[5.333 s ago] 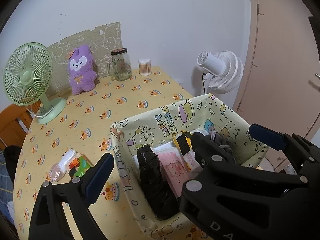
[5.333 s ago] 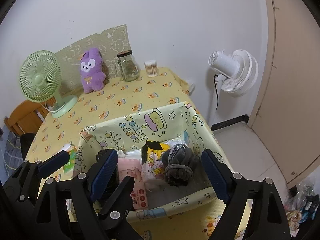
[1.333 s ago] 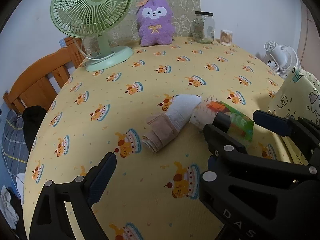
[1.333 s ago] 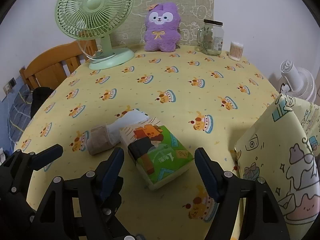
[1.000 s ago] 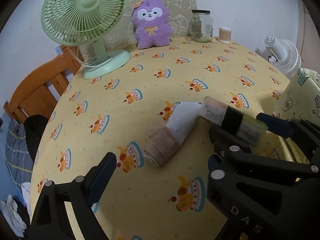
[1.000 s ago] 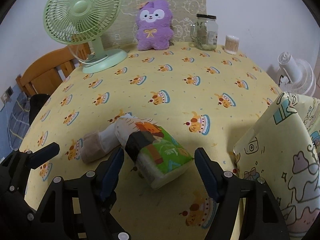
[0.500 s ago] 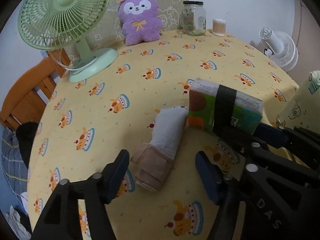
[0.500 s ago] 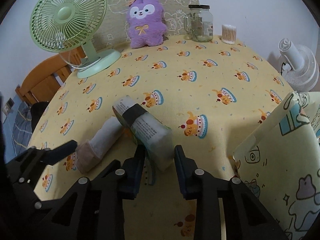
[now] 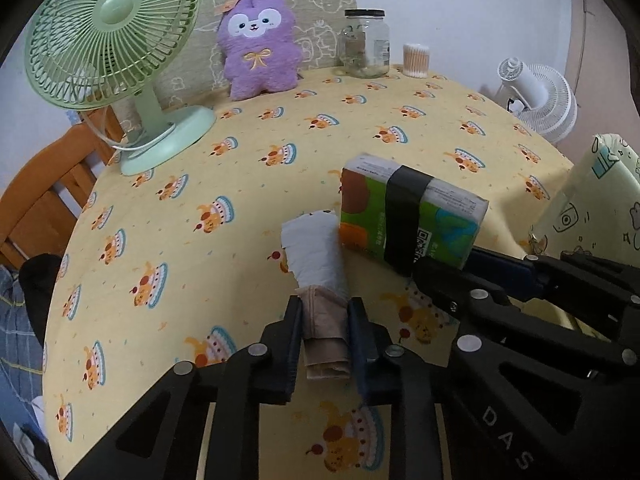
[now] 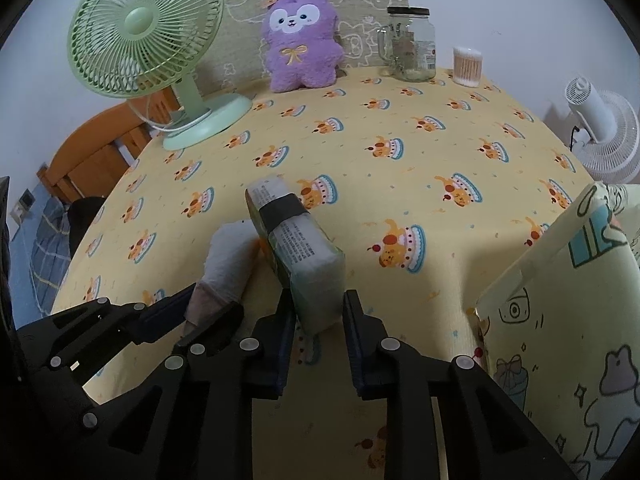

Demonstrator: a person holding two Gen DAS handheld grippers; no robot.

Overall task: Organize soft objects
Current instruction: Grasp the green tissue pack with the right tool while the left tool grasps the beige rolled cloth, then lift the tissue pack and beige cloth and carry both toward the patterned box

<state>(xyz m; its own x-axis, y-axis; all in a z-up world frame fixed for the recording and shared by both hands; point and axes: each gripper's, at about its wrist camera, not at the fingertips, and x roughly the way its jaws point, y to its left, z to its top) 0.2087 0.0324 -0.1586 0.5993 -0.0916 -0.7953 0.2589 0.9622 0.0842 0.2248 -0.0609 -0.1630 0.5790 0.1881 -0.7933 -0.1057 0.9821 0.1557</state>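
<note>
- Left wrist view: a table under a yellow tablecloth [image 9: 360,128] printed with small cakes fills the scene, backed by a pale wall; a wooden chair [image 9: 44,184] stands at its left edge.
- A green desk fan [image 9: 116,36] stands at the far left of the table, with a purple plush toy [image 9: 258,64], a glass jar [image 9: 366,44] and a tub of cotton swabs [image 9: 416,60] along the back edge; a white floor fan [image 9: 540,100] stands beyond the right side.
- A patterned fabric bin [image 10: 568,300] rises at the right.
- The tissue pack [image 10: 296,248], tipped on edge, runs lengthwise away from the right gripper [image 10: 318,316], which is clamped on its near end.
- The rolled cloth [image 9: 320,264] lies on the tablecloth just left of the pack, its long axis pointing away from the left gripper [image 9: 324,320], whose jaws pinch its beige near end.
</note>
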